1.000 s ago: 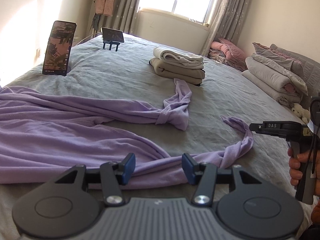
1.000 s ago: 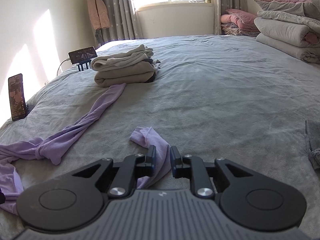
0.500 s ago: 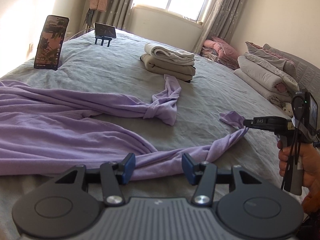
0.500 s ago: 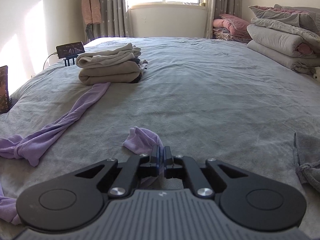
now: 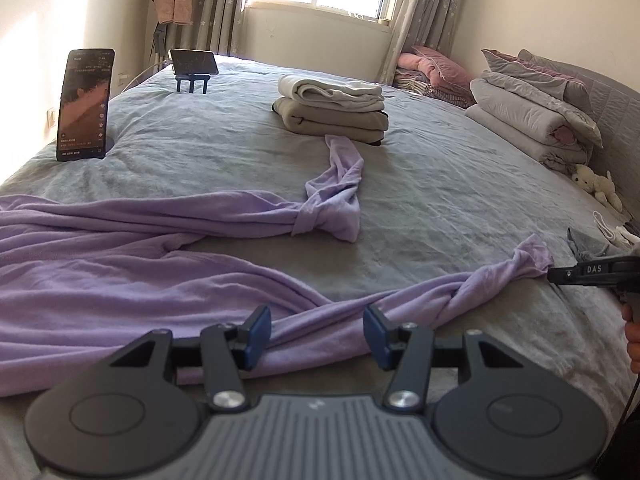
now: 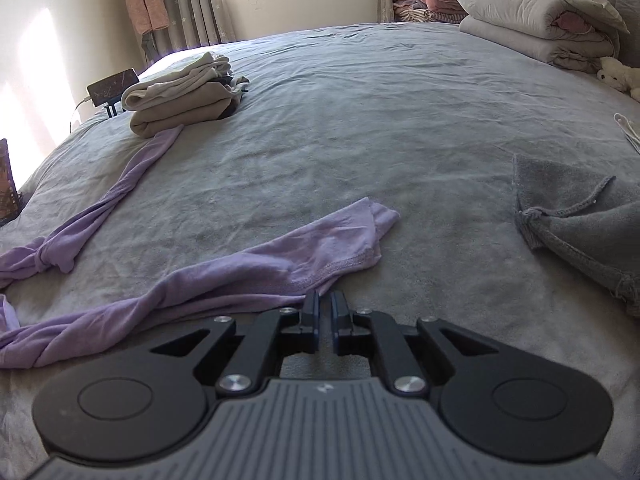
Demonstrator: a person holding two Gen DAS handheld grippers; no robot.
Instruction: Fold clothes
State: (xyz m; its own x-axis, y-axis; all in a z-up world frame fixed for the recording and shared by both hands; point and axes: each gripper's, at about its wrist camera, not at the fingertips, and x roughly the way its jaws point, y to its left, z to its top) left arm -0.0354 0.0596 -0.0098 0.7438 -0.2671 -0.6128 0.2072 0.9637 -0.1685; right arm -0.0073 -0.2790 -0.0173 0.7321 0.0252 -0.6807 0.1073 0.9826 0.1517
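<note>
So the sleeve got pulled out. A second earlier the right gripper (image 6: 325, 312) had its jaws clamped on the cuff of the purple top (image 5: 120, 280), and that sleeve (image 6: 280, 256) was a bunched little lump. By this moment it lay stretched in a long twisted rope across the bed (image 6: 380, 120), running away from the folded pile of beige clothes (image 5: 332, 108) toward the person's right side. The right jaws were opening again, only a sliver apart, with nothing between them; the cuff sat just in front of the tips, let go.

The left gripper (image 5: 316, 334) hadn't changed: jaws half spread and empty, hovering over the near hem where the sleeve joins the body. The body of the top was spread on the side of the bed away from the pile, and the other sleeve, with a knot in it, reached right up to the pile's foot.

Probably that means still the laying-out stage. The sleeve was twisted, the other one knotted, so no real fold yet.
</note>
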